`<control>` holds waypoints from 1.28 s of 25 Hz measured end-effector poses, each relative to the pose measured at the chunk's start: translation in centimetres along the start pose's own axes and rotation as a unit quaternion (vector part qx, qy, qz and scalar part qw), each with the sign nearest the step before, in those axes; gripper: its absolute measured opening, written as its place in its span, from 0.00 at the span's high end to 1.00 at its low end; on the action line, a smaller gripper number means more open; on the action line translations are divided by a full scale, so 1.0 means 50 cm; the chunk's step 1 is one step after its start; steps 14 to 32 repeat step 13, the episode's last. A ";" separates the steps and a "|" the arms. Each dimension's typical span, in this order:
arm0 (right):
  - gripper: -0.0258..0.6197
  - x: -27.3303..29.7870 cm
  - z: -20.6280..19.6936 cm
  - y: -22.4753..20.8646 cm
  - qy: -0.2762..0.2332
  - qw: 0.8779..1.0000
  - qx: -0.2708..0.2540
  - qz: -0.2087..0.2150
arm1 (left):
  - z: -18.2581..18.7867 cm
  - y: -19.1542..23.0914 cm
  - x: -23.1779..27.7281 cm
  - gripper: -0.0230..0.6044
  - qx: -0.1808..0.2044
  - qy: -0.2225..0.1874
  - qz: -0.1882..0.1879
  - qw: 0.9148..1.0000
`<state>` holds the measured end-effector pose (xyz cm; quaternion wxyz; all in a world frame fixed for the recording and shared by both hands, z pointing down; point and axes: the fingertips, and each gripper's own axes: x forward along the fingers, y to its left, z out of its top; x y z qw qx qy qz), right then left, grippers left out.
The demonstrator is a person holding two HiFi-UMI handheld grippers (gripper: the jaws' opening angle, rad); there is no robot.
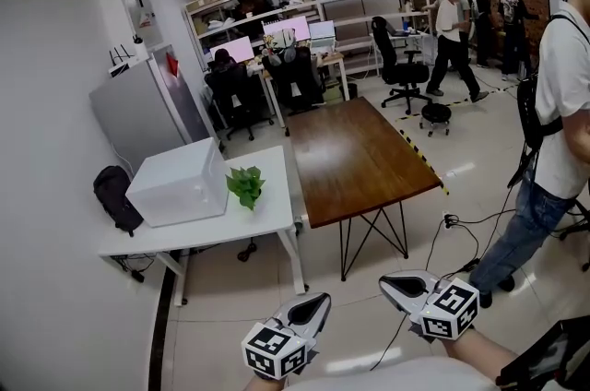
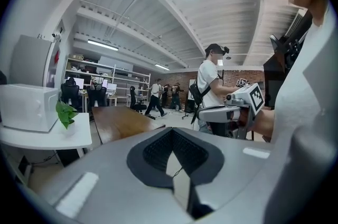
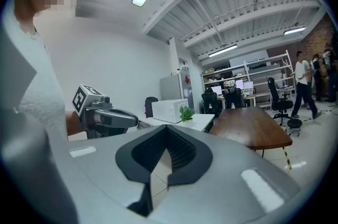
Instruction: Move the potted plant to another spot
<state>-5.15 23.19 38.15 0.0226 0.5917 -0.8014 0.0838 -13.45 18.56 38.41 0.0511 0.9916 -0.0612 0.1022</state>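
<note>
Potted plant [image 1: 245, 186] sits well beyond left tongs [image 1: 318, 302] and right tongs [image 1: 393, 285].

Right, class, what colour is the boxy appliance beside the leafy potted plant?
White: the boxy white appliance shows best in the head view.

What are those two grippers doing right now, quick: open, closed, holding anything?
Left gripper: jaws closed, nothing between them.
Right gripper: jaws closed, nothing between them.
</note>
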 end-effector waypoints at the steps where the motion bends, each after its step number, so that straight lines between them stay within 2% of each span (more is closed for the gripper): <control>1: 0.96 0.002 0.000 0.000 -0.001 1.000 -0.001 0.000 | -0.002 0.002 0.000 0.97 0.000 0.000 0.000 1.000; 8: 0.96 0.003 0.004 -0.004 -0.002 1.000 -0.008 -0.009 | -0.006 -0.001 -0.001 0.97 -0.001 0.000 -0.005 1.000; 13: 0.96 0.032 0.010 0.001 -0.003 1.000 -0.016 0.007 | 0.003 0.015 -0.017 0.97 -0.001 -0.005 0.010 1.000; 32: 0.96 0.032 0.010 0.001 -0.003 1.000 -0.016 0.007 | 0.003 0.015 -0.017 0.97 -0.001 -0.005 0.010 1.000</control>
